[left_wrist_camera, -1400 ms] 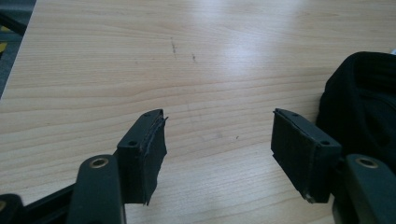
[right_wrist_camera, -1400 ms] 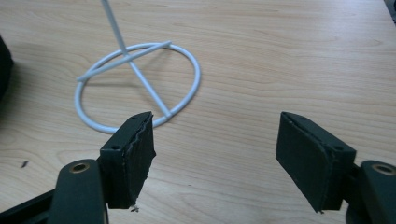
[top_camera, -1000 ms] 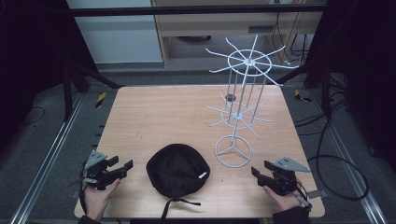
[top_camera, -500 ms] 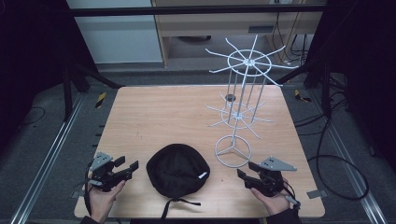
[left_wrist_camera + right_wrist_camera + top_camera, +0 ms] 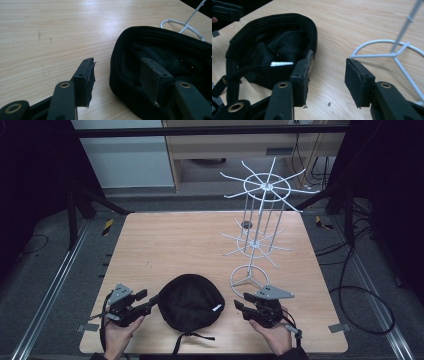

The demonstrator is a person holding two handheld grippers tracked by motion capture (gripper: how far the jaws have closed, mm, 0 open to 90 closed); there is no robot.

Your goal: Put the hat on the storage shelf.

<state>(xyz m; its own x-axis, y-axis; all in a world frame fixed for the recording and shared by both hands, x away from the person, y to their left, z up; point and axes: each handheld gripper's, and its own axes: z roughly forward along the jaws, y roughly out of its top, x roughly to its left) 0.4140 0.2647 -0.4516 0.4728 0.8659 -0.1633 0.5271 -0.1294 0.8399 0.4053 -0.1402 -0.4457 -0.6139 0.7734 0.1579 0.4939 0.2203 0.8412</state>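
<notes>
From above I see the black cap [image 5: 191, 301] lying upturned at the near edge of the surface [image 5: 190, 240], with my left tongs [image 5: 152, 299] at its left rim and my right tongs [image 5: 240, 307] just off its right side, near the white wire rack [image 5: 260, 225]. My left gripper view adds that one jaw sits inside the cap's hollow and the other outside, the rim between them, not yet pinched. My right gripper view shows those jaws apart over bare wood beside the rim. Both pairs have just been closing.
</notes>
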